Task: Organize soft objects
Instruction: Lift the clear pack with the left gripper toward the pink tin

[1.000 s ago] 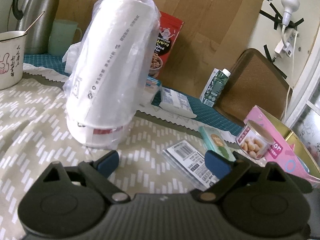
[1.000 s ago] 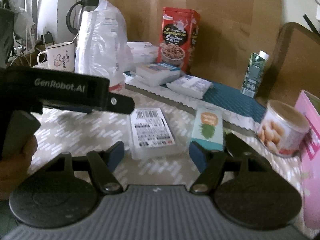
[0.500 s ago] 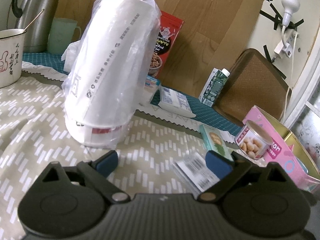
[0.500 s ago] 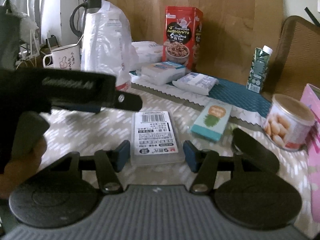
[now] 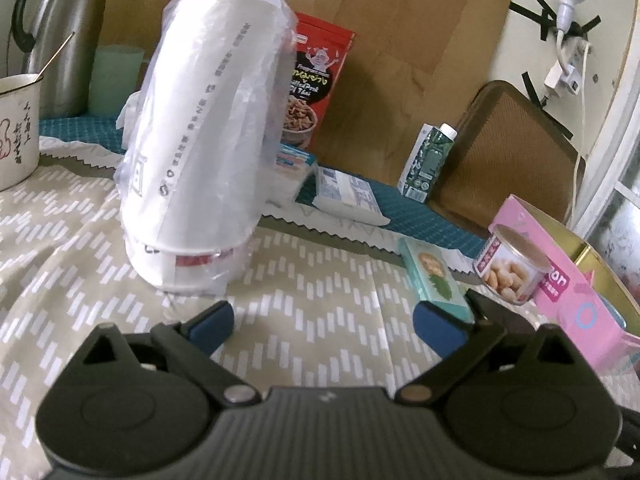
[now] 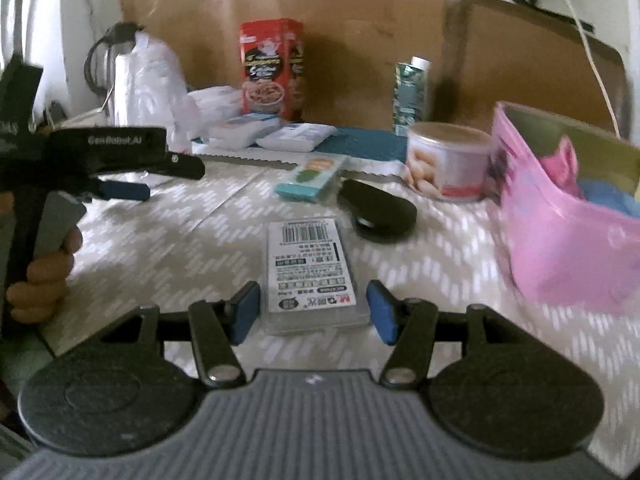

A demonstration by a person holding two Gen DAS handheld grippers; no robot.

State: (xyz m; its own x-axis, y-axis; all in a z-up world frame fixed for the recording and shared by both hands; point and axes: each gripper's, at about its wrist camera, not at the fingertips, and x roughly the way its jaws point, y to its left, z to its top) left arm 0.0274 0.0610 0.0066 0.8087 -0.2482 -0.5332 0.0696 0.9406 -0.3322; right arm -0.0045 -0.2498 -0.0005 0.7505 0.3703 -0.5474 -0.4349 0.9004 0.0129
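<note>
A clear flat pack with a white barcode label point(image 6: 310, 272) lies on the patterned cloth between the pads of my right gripper point(image 6: 312, 312), which is open around its near end; whether the pads touch it I cannot tell. My left gripper point(image 5: 326, 320) is open and empty above the cloth, just in front of a bagged stack of white paper cups point(image 5: 204, 152). A teal small box point(image 5: 434, 280) lies by its right pad and shows in the right wrist view point(image 6: 312, 180). A pink box point(image 6: 568, 216) at the right holds pink and blue soft items.
A peanut can point(image 6: 448, 168), a red snack bag point(image 6: 272, 72), a green carton point(image 6: 410, 92), white tissue packs point(image 5: 348, 196), a mug point(image 5: 16, 132) and a kettle point(image 5: 64, 32) stand around. My left gripper shows in the right wrist view point(image 6: 120, 160).
My right gripper moved forward and right until its pads straddle the labelled pack. My left gripper drifted slightly, and the labelled pack left its view.
</note>
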